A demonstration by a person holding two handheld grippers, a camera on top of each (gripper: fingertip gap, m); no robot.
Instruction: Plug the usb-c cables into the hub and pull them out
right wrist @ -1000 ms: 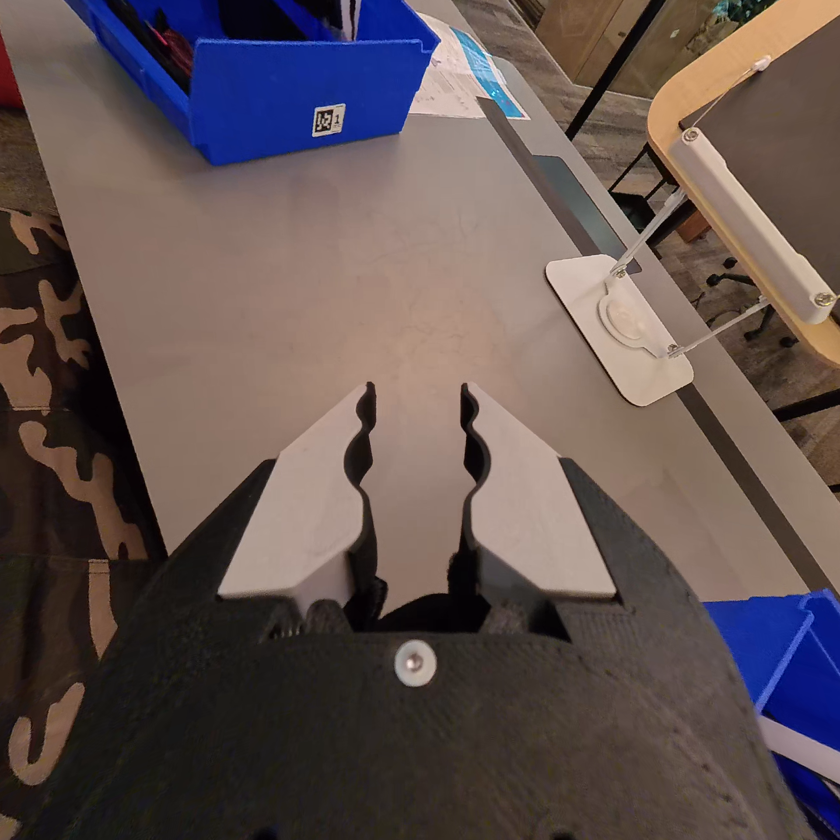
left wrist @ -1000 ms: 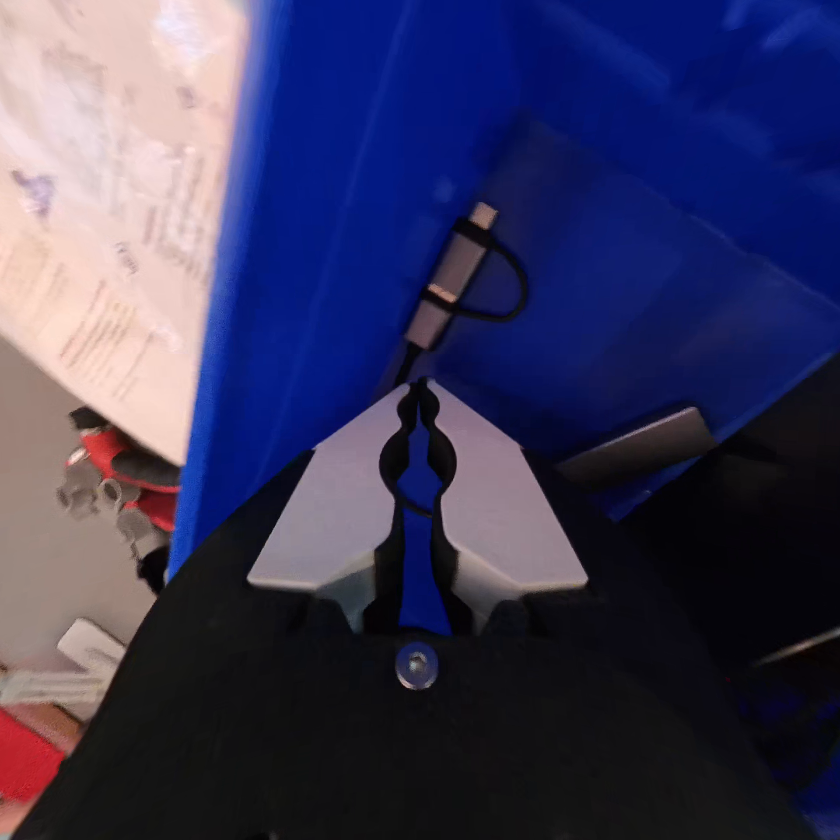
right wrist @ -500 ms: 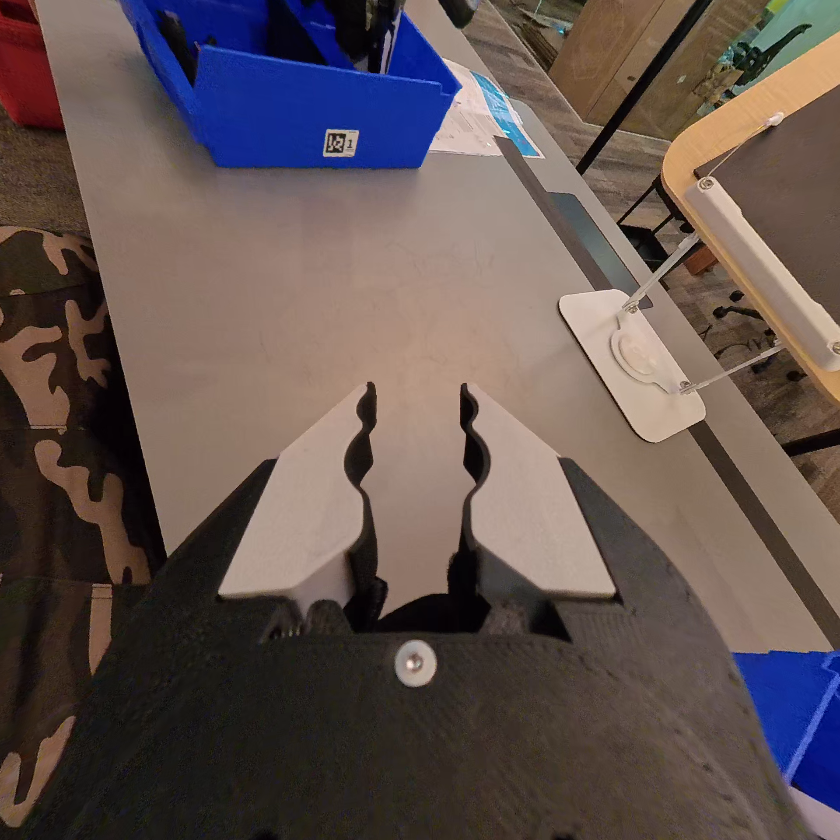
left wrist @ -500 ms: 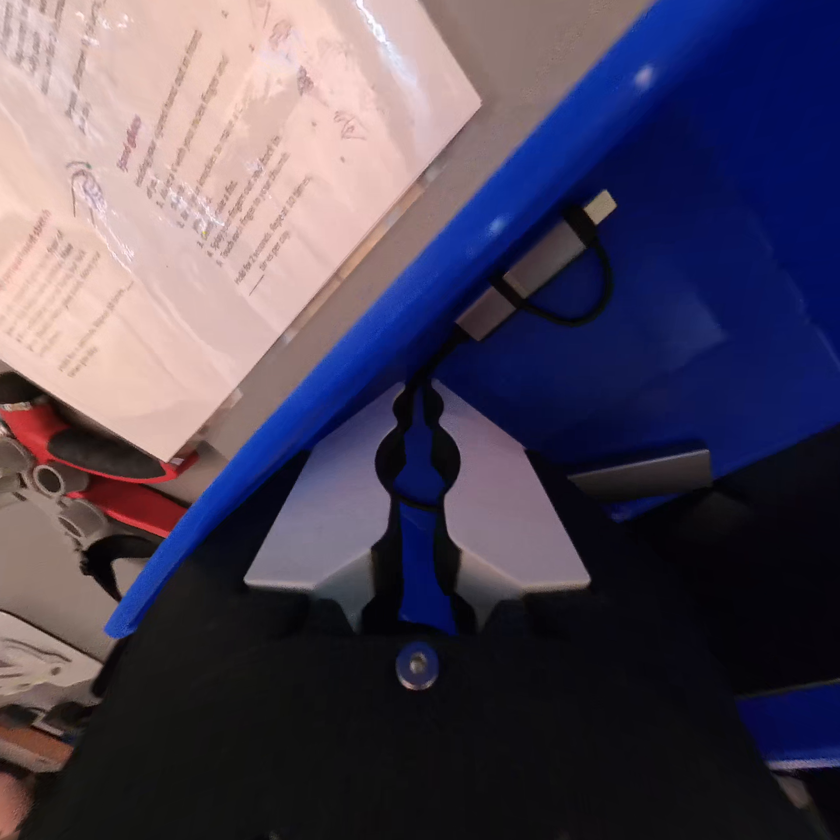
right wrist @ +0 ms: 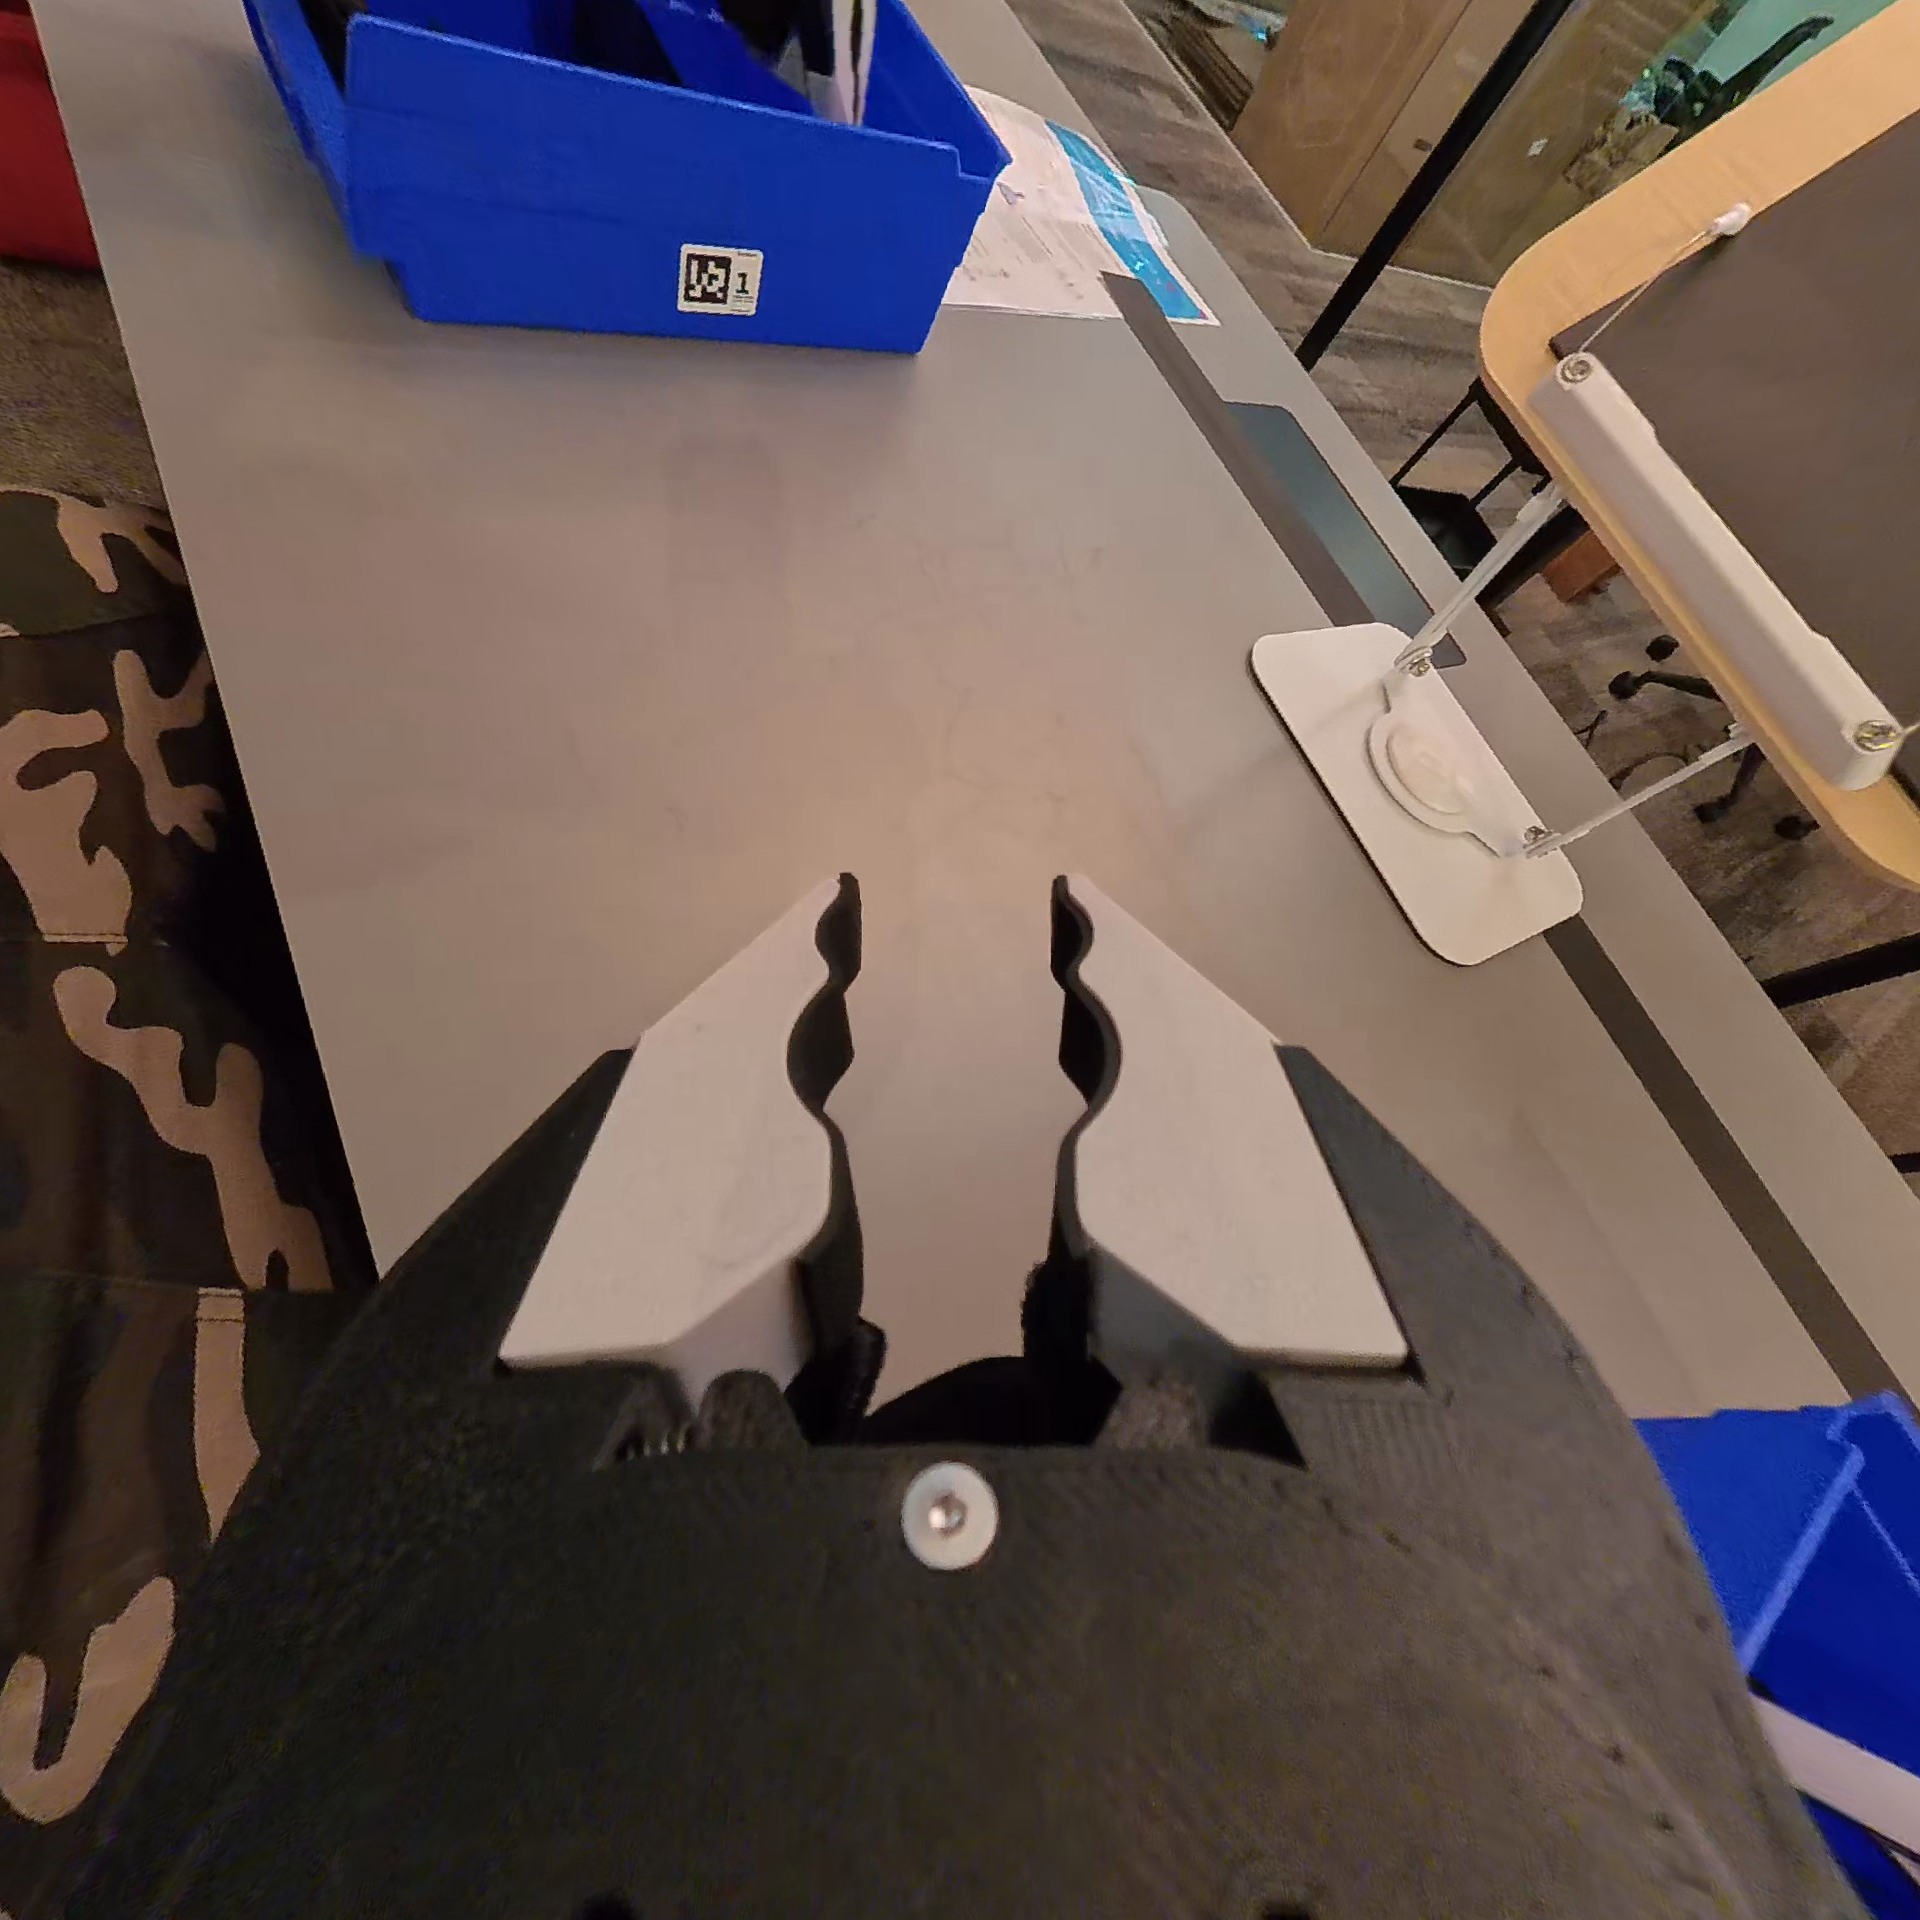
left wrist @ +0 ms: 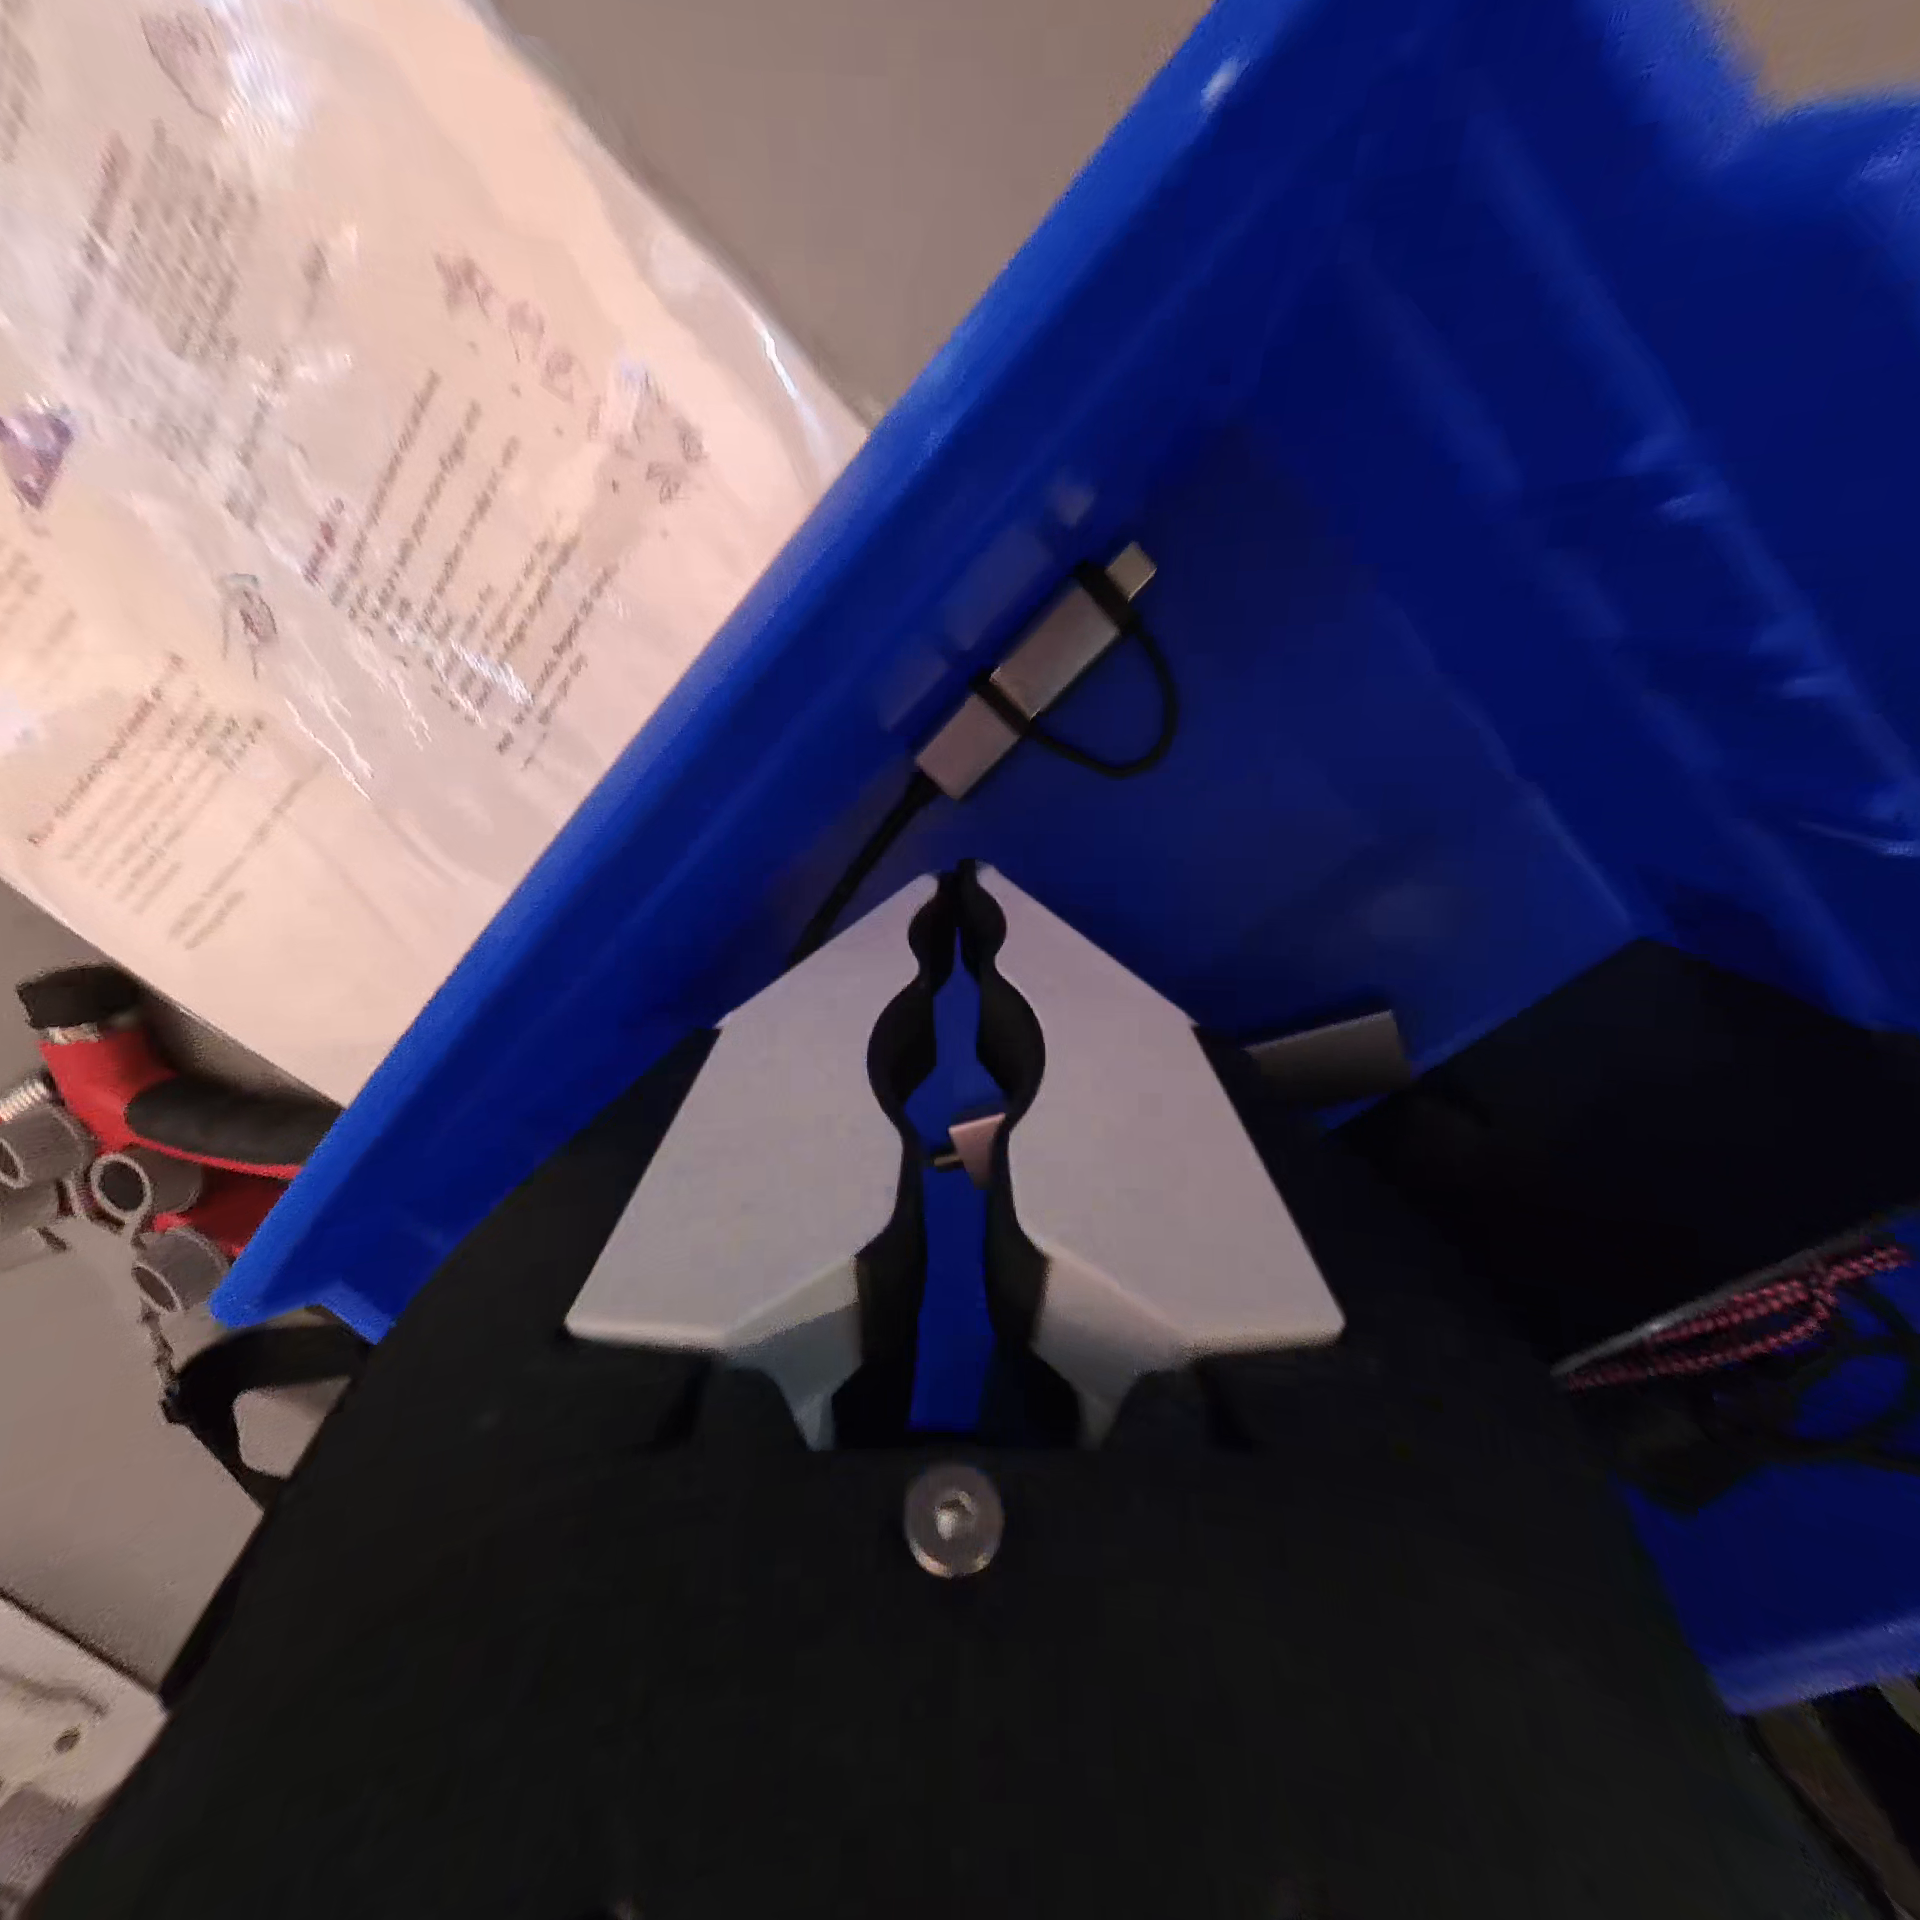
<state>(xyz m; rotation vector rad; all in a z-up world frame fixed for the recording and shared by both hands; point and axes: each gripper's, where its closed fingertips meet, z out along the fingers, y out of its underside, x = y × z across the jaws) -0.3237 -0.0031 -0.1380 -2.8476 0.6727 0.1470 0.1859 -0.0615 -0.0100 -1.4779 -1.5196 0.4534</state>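
Note:
In the left wrist view my left gripper (left wrist: 961, 878) is shut, with its tips together on a thin black usb-c cable. The cable's grey double-headed plug (left wrist: 1039, 675) sticks out just beyond the tips against the inner wall of a blue bin (left wrist: 1351, 520). A small grey plug end (left wrist: 974, 1138) shows in the gap between the fingers. A flat grey metal piece (left wrist: 1335, 1047), possibly the hub, lies just right of the fingers. In the right wrist view my right gripper (right wrist: 954, 883) is open and empty above the grey table (right wrist: 727, 623).
A laminated sheet (left wrist: 312, 468) and red-and-grey tools (left wrist: 135, 1143) lie left of the bin. A red-black braided cable (left wrist: 1745, 1320) is at the right. In the right wrist view, a blue bin with a tag (right wrist: 644, 197), a white lamp base (right wrist: 1413, 790), camouflage fabric (right wrist: 104, 883), another blue bin (right wrist: 1787, 1558). My hands' fingertips stand some 55 cm from each other. My left gripper is the nearer one to the flat grey metal piece (left wrist: 1335, 1047): about 9 cm, against 50 cm.
The left gripper has kept hold of the cable while swinging over the bin's edge; a small plug end now shows between its fingers. The right gripper, still open, has drifted towards the far blue bin.

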